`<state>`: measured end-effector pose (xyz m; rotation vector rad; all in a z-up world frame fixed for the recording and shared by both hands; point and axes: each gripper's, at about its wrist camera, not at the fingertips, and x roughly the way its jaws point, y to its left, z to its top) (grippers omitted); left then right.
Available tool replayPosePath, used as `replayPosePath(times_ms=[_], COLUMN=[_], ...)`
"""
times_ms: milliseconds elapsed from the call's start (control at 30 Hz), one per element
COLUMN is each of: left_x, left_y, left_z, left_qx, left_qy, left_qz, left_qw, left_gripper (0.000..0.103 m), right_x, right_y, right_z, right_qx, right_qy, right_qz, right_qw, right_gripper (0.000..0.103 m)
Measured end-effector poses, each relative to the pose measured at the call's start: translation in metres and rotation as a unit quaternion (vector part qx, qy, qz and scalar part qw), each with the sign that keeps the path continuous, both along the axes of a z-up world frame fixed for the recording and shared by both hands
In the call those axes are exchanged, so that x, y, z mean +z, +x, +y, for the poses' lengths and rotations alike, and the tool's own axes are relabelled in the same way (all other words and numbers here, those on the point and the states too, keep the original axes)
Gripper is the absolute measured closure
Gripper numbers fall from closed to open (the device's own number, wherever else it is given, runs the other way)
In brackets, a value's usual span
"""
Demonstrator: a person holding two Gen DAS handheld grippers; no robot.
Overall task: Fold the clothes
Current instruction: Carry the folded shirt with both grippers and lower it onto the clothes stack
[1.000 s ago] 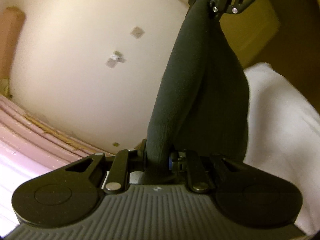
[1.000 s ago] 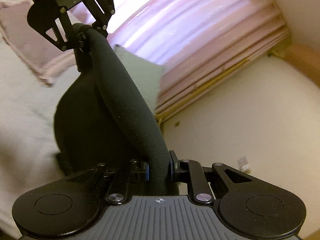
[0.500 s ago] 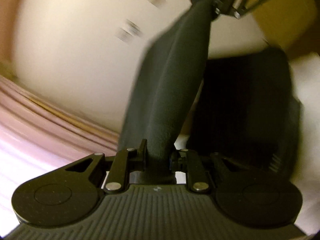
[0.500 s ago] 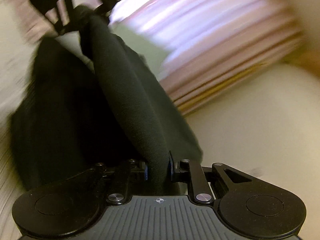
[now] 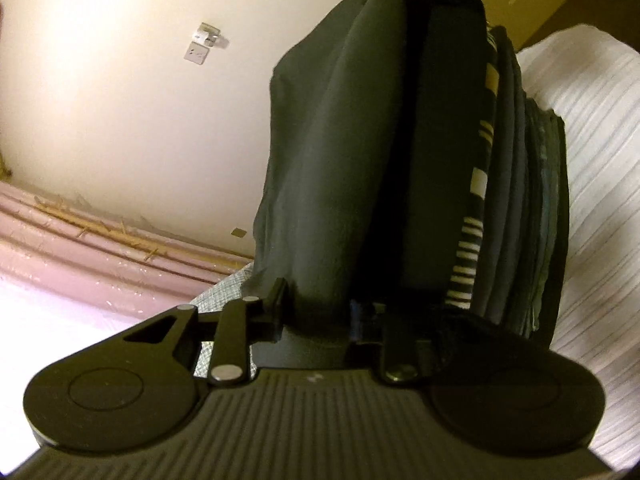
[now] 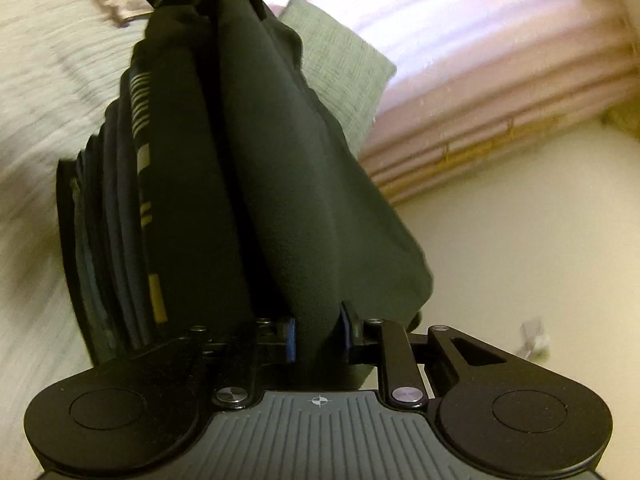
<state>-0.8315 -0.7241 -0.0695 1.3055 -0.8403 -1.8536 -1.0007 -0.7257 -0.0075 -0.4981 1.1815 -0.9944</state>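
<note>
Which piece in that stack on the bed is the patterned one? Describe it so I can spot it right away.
Start from the white bed, where a stack of dark folded clothes lies. The dark garment, between both grippers' opening jaws, lies on top of it. Just under that is the striped piece: alone among the plain dark blue layers, its edge shows pale yellow bars.

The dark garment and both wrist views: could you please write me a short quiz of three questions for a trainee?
1. True or false: the dark garment lies between the fingers of both the left gripper and the right gripper.
2. What lies beside it? A) a stack of folded clothes B) a basket C) a chair
3. Fill in: one folded piece has light ____.

Key: 1 true; 2 A; 3 stripes.
</note>
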Motion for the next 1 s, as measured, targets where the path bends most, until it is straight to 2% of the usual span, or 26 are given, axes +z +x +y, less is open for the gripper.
replayPosePath(times_ms=[67, 133, 200, 267, 300, 367, 500, 533, 600, 667, 800, 900, 1000], left_x=[0.006, 0.017, 0.016, -0.003, -0.012, -0.024, -0.021, -0.021, -0.018, -0.014, -0.014, -0.01, -0.008], left_y=[-0.004, -0.005, -0.001, 0.0, -0.001, -0.004, -0.005, -0.005, -0.008, -0.015, -0.025, -0.014, 0.003], left_z=[-0.007, -0.014, -0.021, -0.021, -0.016, -0.001, 0.011, 0.011, 0.009, 0.007, 0.012, 0.006, -0.01], left_qx=[-0.005, -0.002, 0.008, 0.009, 0.005, 0.0, 0.014, 0.015, 0.021, 0.024, 0.021, 0.019, 0.027], left_qy=[-0.033, -0.067, -0.052, -0.007, -0.001, -0.02, -0.019, -0.016, -0.011, -0.01, 0.0, 0.002, 0.012], left_qz=[-0.017, -0.013, -0.01, -0.026, -0.031, -0.034, -0.009, -0.006, -0.004, -0.002, -0.002, -0.003, 0.004], left_qw=[0.9993, 0.9977, 0.9986, 0.9996, 0.9995, 0.9992, 0.9997, 0.9997, 0.9997, 0.9996, 0.9998, 0.9998, 0.9996], left_gripper=[0.083, 0.084, 0.084, 0.083, 0.081, 0.078, 0.074, 0.074, 0.081, 0.083, 0.083, 0.081, 0.079], right_x=[0.006, 0.004, -0.004, -0.016, -0.019, -0.023, -0.022, -0.018, -0.01, -0.002, -0.039, -0.04, -0.04], right_y=[0.004, 0.01, 0.016, 0.016, 0.015, 0.017, 0.016, 0.015, 0.017, 0.015, 0.016, 0.018, 0.018], right_z=[0.006, 0.013, 0.02, 0.023, 0.023, 0.022, 0.015, 0.013, 0.008, 0.004, 0.008, 0.011, 0.011], right_qx=[-0.018, -0.018, -0.008, -0.001, 0.0, -0.002, -0.002, -0.002, 0.001, -0.008, 0.001, -0.005, 0.0], right_qy=[-0.012, -0.011, -0.005, -0.01, -0.013, -0.008, -0.005, -0.003, -0.011, -0.02, 0.004, -0.004, -0.006], right_qz=[-0.023, -0.026, -0.014, 0.007, 0.01, 0.001, -0.014, -0.014, -0.004, -0.018, 0.011, -0.003, 0.004], right_qw=[0.999, 0.999, 1.0, 1.0, 1.0, 1.0, 1.0, 1.0, 1.0, 1.0, 1.0, 1.0, 1.0], right_gripper=[0.084, 0.084, 0.084, 0.084, 0.084, 0.083, 0.084, 0.084, 0.086, 0.086, 0.086, 0.085, 0.085])
